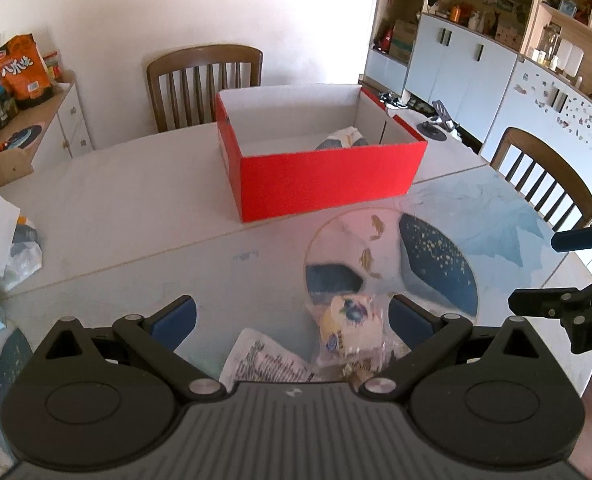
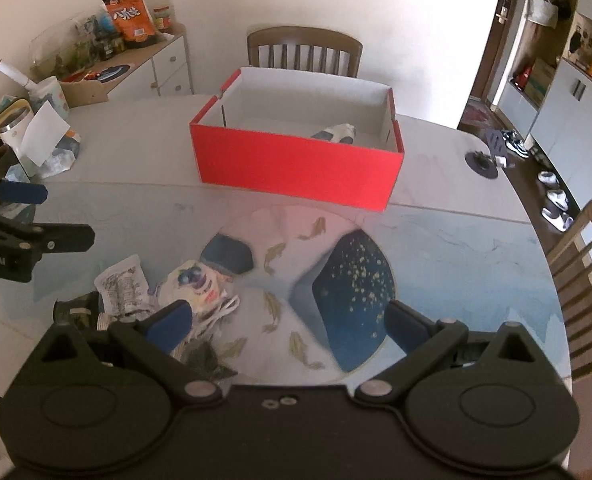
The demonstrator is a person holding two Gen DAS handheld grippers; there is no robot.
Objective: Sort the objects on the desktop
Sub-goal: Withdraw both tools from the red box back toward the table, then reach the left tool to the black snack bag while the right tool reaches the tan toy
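A red box (image 1: 327,178) (image 2: 296,164) with a white inside stands on the table, one blue-and-white packet (image 1: 343,138) (image 2: 335,133) lying in it. My left gripper (image 1: 292,320) is open just above a clear-wrapped blueberry snack (image 1: 347,330) (image 2: 194,284), which lies between its fingers without being touched. A white printed sachet (image 1: 262,360) (image 2: 122,286) lies beside the snack. My right gripper (image 2: 288,320) is open over the patterned mat with nothing between its fingers; it shows at the right edge of the left wrist view (image 1: 551,272). A dark small packet (image 2: 206,356) lies near it.
A wooden chair (image 1: 204,80) stands behind the box, another chair (image 1: 543,176) at the right. Crumpled bags and paper (image 1: 8,240) (image 2: 52,140) sit at the table's left. A black round item (image 2: 483,164) lies at the far right. A sideboard (image 2: 148,60) holds snacks.
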